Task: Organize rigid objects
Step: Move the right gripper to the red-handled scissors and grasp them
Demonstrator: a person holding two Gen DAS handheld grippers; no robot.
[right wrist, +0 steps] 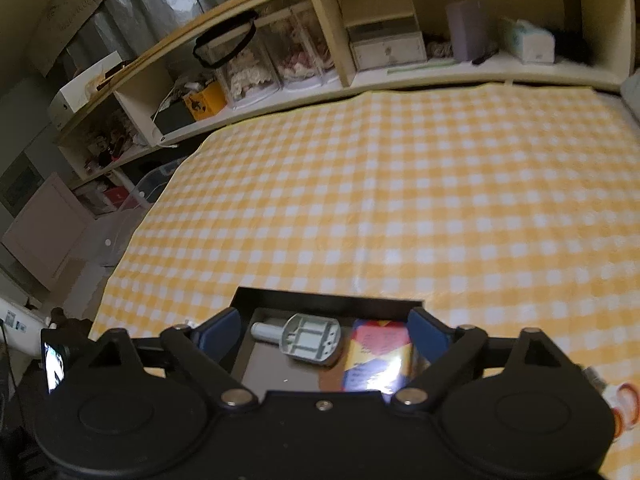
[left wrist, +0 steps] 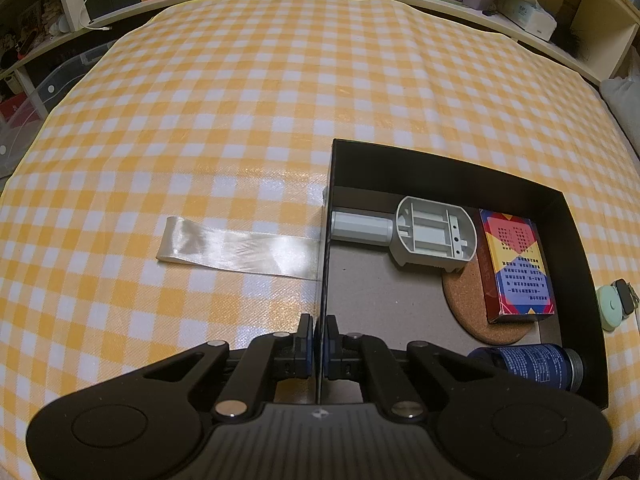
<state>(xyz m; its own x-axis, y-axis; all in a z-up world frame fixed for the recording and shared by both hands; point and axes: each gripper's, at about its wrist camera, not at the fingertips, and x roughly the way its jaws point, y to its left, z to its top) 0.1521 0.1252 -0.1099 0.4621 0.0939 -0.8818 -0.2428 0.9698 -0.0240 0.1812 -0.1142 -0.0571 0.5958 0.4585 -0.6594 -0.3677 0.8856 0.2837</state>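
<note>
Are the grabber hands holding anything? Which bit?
The left gripper pinches the black box by its left side wall. The right gripper is open and holds nothing.

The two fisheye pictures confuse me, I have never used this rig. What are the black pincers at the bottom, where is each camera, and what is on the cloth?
Each picture comes from a camera mounted on a handheld two-finger gripper, looking forward along its fingers. In the left wrist view, the left gripper is closed on the near left wall of the black box, pinching that thin wall. In the right wrist view, the right gripper hangs open above the same box and holds nothing. The box sits on a yellow checked tablecloth. Inside lie a grey plastic part, a colourful card box, a cork coaster and a dark blue bottle. A white ribbon lies on the cloth left of the box.
</note>
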